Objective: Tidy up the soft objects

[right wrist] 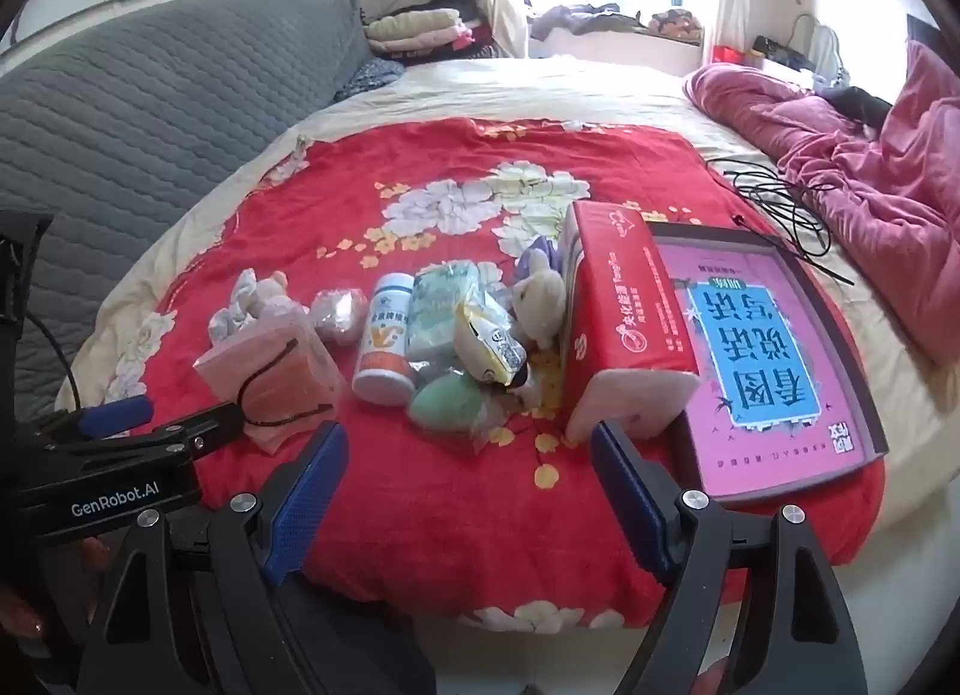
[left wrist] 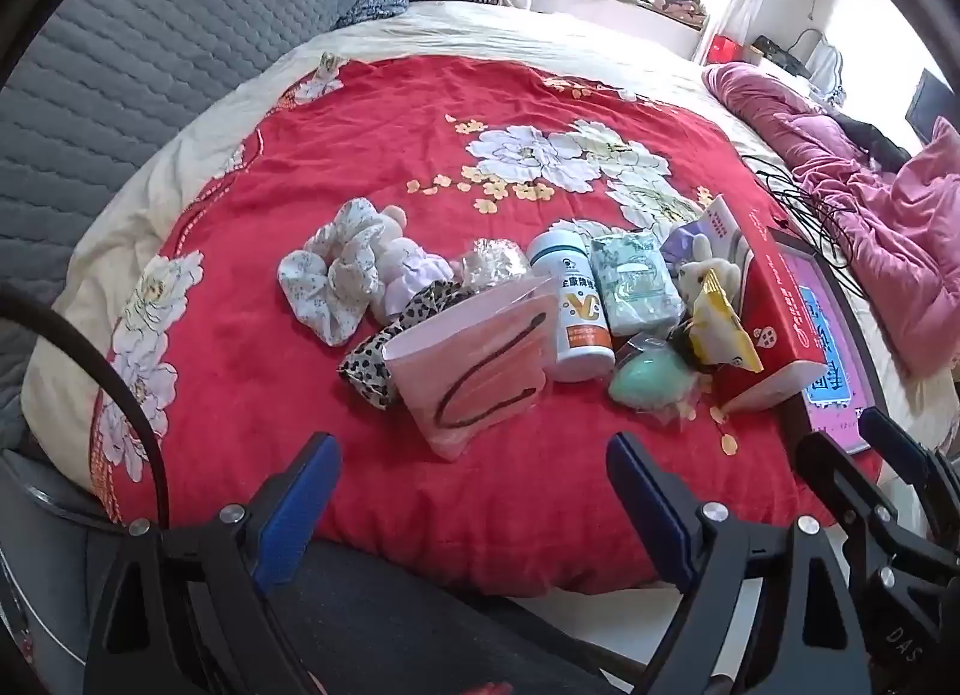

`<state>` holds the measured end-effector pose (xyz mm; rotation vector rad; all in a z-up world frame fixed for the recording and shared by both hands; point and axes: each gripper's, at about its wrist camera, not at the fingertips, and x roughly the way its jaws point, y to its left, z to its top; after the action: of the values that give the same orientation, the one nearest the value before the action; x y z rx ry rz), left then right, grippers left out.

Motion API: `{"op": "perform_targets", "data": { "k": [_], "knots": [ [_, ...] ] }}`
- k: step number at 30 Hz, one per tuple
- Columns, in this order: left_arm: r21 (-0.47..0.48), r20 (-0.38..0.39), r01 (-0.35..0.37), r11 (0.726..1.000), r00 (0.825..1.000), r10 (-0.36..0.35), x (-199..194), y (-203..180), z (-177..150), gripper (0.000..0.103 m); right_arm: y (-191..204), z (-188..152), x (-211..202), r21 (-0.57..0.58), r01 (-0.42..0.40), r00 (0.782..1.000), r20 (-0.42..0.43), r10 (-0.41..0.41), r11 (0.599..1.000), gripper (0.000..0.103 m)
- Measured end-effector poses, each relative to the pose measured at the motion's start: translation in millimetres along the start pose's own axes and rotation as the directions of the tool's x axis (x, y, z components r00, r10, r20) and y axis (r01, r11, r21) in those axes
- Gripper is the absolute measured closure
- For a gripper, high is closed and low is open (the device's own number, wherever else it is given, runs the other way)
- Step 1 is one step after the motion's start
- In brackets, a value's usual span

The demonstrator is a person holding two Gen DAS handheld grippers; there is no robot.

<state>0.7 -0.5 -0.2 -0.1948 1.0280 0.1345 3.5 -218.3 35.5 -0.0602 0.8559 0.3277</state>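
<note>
Floral scrunchie (left wrist: 327, 284): ahead-left of left gripper (left wrist: 474, 491), the nearer; right gripper (right wrist: 471, 470) farther; both jaws wide, empty.

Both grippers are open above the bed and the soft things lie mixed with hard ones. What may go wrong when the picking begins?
1. The white bottle lies against the tissue pack; a grab there may roll it.
2. The scrunchies overlap, so several may lift together.
3. The plush toy lies against the red box, with little room for a finger.
</note>
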Motion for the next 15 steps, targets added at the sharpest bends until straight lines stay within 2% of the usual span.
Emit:
{"op": "perform_targets", "data": {
  "k": [2,4,5,6,15],
  "knots": [
    [0.031,0.003,-0.03,0.999,1.0,0.03,0,-6,1,0.013,-2,-1,0,0.006,0.009,1.0,-0.007,-0.009,1.0,0.019],
    [0.011,0.034,-0.001,1.0,0.999,0.0,-7,-2,-2,0.013,-4,3,-1,0.011,0.006,1.0,-0.021,-0.006,1.0,0.019],
    [0.015,0.024,-0.004,1.0,1.0,0.004,-8,-6,0,0.013,-5,4,-1,0.017,0.007,1.0,-0.025,-0.007,1.0,0.019],
    [0.017,0.037,0.0,1.0,0.999,-0.001,-11,-8,-4,0.013,-5,0,-2,0.009,0.011,1.0,-0.006,-0.011,1.0,0.019],
    [0.005,0.014,-0.009,1.0,1.0,0.009,-11,-11,-6,0.013,-8,-7,-3,0.016,0.016,1.0,0.007,-0.016,1.0,0.019]
  ]
}}
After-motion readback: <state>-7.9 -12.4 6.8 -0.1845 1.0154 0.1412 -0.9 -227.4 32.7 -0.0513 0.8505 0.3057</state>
